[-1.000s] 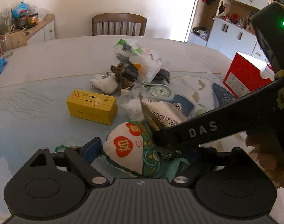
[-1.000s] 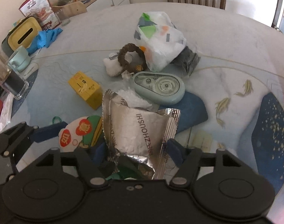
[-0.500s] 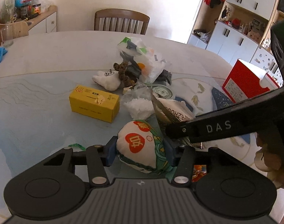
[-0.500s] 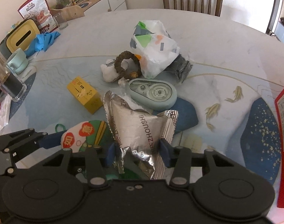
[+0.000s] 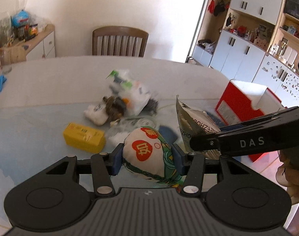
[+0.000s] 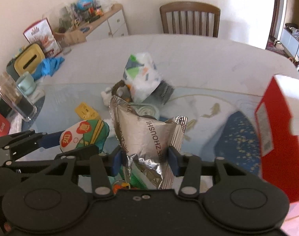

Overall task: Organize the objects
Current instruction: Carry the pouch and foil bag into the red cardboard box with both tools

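Note:
My left gripper [image 5: 147, 160] is shut on a small stuffed pouch [image 5: 149, 155] in white, red and green, held clear above the table. In the right wrist view the same pouch [image 6: 83, 135] shows at the left, between the left gripper's blue pads. My right gripper [image 6: 145, 160] is shut on a crumpled silver foil packet [image 6: 149, 135] with black lettering, also lifted off the table. That packet [image 5: 194, 125] appears in the left wrist view beside the right gripper's black finger [image 5: 245, 141].
On the table lie a yellow box [image 5: 83, 137], a printed plastic bag [image 6: 142, 76] with small items around it, and a round tape dispenser [image 6: 147, 111]. A red and white carton [image 6: 275, 118] stands at the right. A glass [image 6: 14, 98] and cup stand at the left.
Both grippers closed on their objects, the left on the pouch and the right on the foil packet, and then rose with them off the table.

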`<action>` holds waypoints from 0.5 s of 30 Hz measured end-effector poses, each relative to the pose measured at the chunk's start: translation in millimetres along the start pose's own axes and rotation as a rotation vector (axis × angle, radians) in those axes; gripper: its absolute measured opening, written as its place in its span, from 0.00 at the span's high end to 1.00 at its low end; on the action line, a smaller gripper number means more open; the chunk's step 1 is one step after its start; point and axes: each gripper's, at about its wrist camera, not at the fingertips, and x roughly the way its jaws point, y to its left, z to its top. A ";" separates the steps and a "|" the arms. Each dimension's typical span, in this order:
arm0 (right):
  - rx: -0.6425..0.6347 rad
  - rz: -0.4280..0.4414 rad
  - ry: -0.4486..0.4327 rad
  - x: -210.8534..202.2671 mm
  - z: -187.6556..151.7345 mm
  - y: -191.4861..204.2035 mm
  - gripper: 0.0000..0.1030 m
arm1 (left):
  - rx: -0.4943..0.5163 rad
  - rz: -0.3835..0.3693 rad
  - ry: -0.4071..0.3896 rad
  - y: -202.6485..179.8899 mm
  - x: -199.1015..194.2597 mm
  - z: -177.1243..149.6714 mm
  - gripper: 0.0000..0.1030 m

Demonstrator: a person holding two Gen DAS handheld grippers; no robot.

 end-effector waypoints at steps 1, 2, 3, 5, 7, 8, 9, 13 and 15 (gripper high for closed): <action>0.004 0.000 -0.010 -6.7 0.0 -4.5 0.55 | 0.007 0.002 -0.005 -5.9 -2.1 3.0 0.51; 0.007 0.002 -0.020 -13.3 -0.2 -9.7 0.55 | 0.015 0.001 -0.012 -13.0 -5.0 6.3 0.51; 0.010 0.004 -0.030 -19.8 -0.1 -14.9 0.55 | 0.022 -0.002 -0.019 -20.2 -7.3 9.8 0.51; 0.012 0.000 -0.048 -32.5 -0.2 -26.9 0.55 | 0.032 -0.006 -0.027 -35.6 -11.0 16.6 0.51; 0.017 -0.003 -0.065 -44.2 -1.1 -39.4 0.55 | 0.041 -0.011 -0.035 -50.2 -13.1 24.0 0.51; 0.019 -0.008 -0.070 -49.5 -0.9 -46.1 0.55 | 0.045 -0.012 -0.037 -58.7 -13.7 27.9 0.51; 0.017 -0.012 -0.074 -53.7 -1.8 -52.4 0.55 | 0.049 -0.015 -0.040 -66.2 -13.6 30.9 0.51; 0.014 -0.028 -0.091 -72.3 -2.1 -82.1 0.55 | 0.055 -0.030 -0.046 -98.2 -9.4 40.9 0.51; 0.017 -0.036 -0.099 -80.2 -2.5 -97.6 0.55 | 0.058 -0.039 -0.047 -114.7 -5.0 46.9 0.51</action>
